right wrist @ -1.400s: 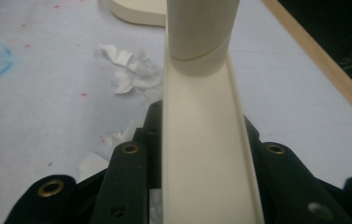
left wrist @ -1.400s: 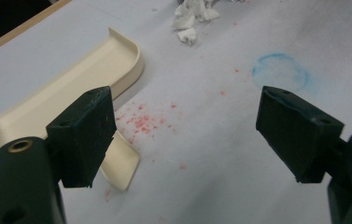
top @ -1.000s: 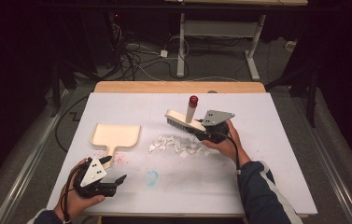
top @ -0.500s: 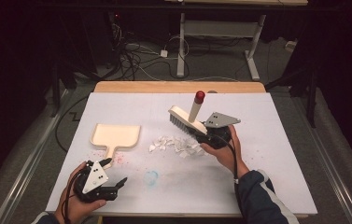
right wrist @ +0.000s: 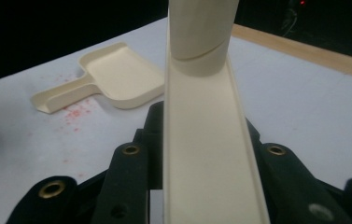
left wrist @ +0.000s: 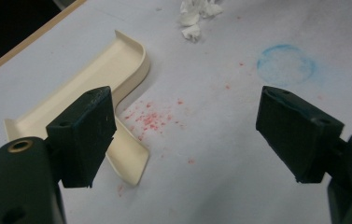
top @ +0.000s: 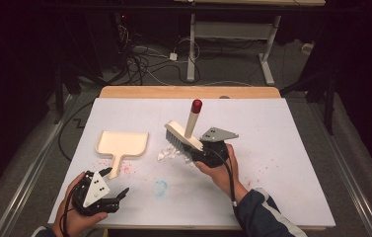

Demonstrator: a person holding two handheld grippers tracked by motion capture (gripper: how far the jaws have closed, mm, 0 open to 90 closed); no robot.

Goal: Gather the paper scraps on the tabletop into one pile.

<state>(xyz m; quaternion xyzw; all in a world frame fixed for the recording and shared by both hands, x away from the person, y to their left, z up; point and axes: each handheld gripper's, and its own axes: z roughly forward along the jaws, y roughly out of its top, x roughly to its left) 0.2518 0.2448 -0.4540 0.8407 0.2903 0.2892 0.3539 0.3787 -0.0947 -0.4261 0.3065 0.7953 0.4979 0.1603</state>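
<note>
My right gripper [top: 204,154] is shut on a cream brush [top: 183,135] with grey bristles and a red-tipped handle [top: 196,105]. The bristles rest against a small heap of white paper scraps [top: 169,153] near the table's middle. In the right gripper view the brush back [right wrist: 201,140] runs up between the jaws. A cream dustpan [top: 122,144] lies flat to the left, its handle pointing to the near edge. My left gripper [top: 116,184] is open near the front left corner. In the left gripper view the dustpan handle [left wrist: 129,156] lies just past the left jaw, and the scraps [left wrist: 194,16] lie farther off.
The white table top [top: 282,148] carries red speckles [left wrist: 150,119] by the dustpan handle and a faint blue ring [top: 160,187] near the front. A wooden strip [top: 188,92] edges the far side. Cables and desk legs [top: 193,44] stand on the floor beyond.
The right gripper has swept the brush leftward and nearer, pushing the scattered scraps into a tighter heap. The left gripper has drawn back a little toward the front edge.
</note>
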